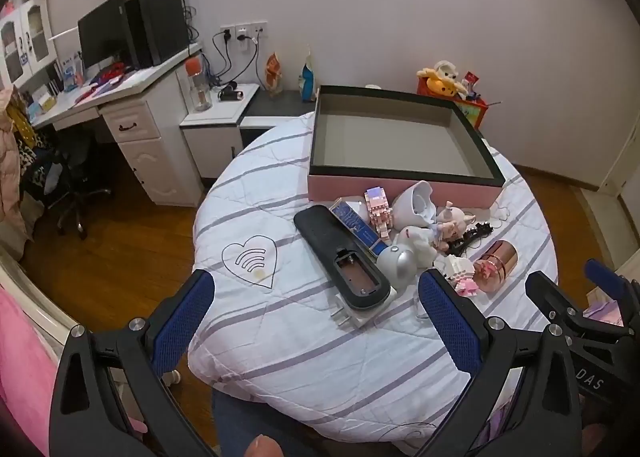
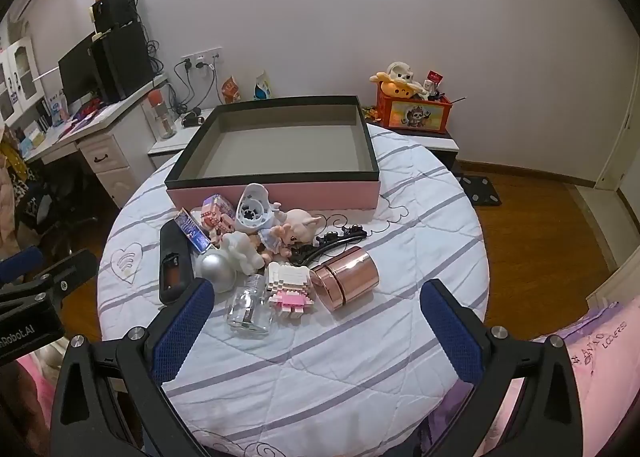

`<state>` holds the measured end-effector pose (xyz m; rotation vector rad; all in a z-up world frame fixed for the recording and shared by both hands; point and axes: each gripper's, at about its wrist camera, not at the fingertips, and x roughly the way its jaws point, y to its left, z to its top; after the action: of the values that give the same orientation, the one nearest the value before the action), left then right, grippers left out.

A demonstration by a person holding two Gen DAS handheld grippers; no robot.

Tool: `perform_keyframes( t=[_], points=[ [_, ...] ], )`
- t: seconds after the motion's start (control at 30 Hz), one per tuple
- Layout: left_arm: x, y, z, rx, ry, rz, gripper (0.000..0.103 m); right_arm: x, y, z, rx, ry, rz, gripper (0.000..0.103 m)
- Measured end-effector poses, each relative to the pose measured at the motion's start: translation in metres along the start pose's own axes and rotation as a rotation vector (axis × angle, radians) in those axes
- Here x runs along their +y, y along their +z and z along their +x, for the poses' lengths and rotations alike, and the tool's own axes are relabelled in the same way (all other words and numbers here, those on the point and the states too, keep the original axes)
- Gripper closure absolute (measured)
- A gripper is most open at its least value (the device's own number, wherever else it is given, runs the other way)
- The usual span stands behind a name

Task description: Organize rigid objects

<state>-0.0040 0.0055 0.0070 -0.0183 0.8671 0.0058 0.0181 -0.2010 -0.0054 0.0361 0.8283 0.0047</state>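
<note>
white bench cover with grey-lilac stripes; box pink outside, black rim, grey inside; rose-gold tin; silver ball; blue gripper pads.

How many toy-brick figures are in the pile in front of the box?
2. One pink brick figure lies at the pile's far left, near the pink box. One white-and-pink brick figure lies nearest, between the glass bottle and copper canister. Others may be hidden underneath.

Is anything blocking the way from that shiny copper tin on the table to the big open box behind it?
Nothing solid, as far as the pictures show. The copper tin lies at the right end of the pile; only a thin black hair clip lies flat on the cloth between it and the box. The box is open and empty, so the tin could be lifted straight in.
</note>
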Motion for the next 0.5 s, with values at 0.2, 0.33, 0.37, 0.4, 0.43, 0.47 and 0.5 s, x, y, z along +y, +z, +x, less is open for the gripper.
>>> perform_keyframes(
  t=[0.2,0.33,0.37,0.4,0.43,0.47,0.5],
  points=[
    [-0.001,0.000,-0.002,-0.002,0.022,0.018,0.000,0.000,0.001,-0.003,-0.001,0.003,0.003,0.000],
    [0.004,-0.003,-0.002,-0.006,0.019,0.012,0.000,0.006,0.001,-0.002,0.000,0.008,-0.011,0.000],
    [0.003,-0.003,-0.003,-0.006,0.020,0.012,0.000,0.007,0.001,-0.002,-0.001,0.009,-0.014,0.000],
    [0.003,-0.003,-0.002,-0.006,0.022,0.013,0.000,0.008,0.001,-0.002,-0.002,0.009,-0.018,0.000],
    [0.003,-0.002,-0.003,-0.004,0.021,0.015,0.000,0.010,0.001,-0.003,-0.003,0.011,-0.020,0.000],
    [0.003,-0.003,-0.003,-0.005,0.022,0.015,0.000,0.010,0.001,-0.002,-0.003,0.013,-0.021,0.000],
    [0.004,-0.003,-0.002,-0.004,0.023,0.014,0.000,0.011,0.000,-0.002,-0.004,0.014,-0.022,0.000]
  ],
)
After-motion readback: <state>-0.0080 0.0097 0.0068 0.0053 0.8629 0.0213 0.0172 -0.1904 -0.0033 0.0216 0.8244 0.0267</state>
